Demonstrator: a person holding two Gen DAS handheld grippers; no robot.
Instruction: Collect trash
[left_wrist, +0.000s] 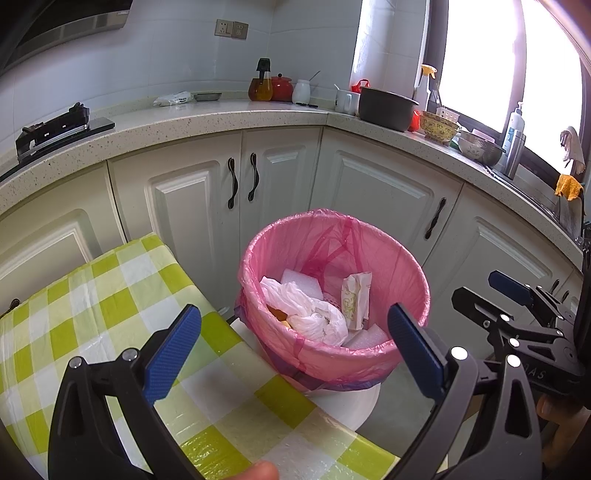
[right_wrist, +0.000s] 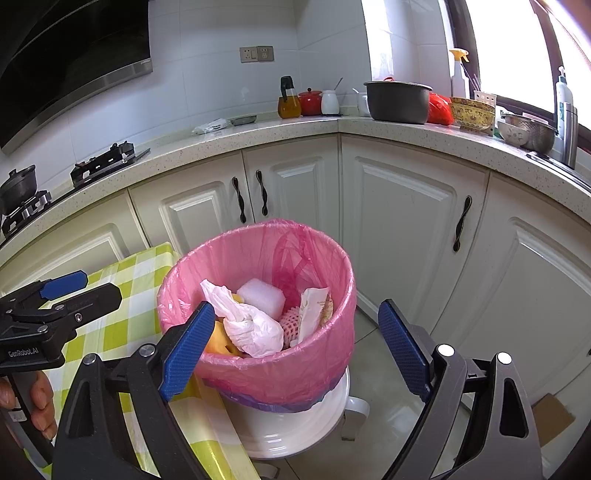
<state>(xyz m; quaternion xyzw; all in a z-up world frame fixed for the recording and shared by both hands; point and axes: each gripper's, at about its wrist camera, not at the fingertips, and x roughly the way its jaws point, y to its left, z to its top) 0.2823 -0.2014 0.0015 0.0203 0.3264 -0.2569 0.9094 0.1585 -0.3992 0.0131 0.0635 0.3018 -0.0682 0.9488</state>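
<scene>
left gripper (left_wrist: 293, 345): blue-padded jaws spread wide, nothing between them; hung over the table edge, aimed at the bin. Person's fingertip visible at the bottom of its own view.
right gripper (right_wrist: 295, 349): jaws also wide apart, empty; left pad overlapped the bin's near rim in view, contact could not be told.
cross-view: right gripper (left_wrist: 517, 306) showed at the right edge of the left wrist view, left gripper (right_wrist: 55, 299) at the left edge of the right wrist view, a hand (right_wrist: 37, 402) on its grip.
table (left_wrist: 110, 314): green-and-white checked plastic cover, bare in the part seen; its corner sat just beside the bin.
trash bin (right_wrist: 288, 424): white body, standing on the floor between table and cabinets, lined with a pink bag (left_wrist: 391, 266) folded over the rim.
trash in bin: crumpled white plastic bag (left_wrist: 310, 314) in the middle, white foam block (left_wrist: 303, 282) behind it, printed paper wrapper (left_wrist: 356, 299) upright toward the right, pink foam net (right_wrist: 290, 321) between bag and wrapper, yellow-orange peel (right_wrist: 218, 341) at the left under the bag.
cabinets (right_wrist: 406, 229): cream doors with dark handles, right behind the bin.
counter (right_wrist: 332, 127): speckled, carried a dark pot (right_wrist: 399, 101), red jar (right_wrist: 310, 101), oil bottle (right_wrist: 289, 99), patterned bowl (right_wrist: 472, 110).
stove (left_wrist: 55, 127): far left on the counter.
</scene>
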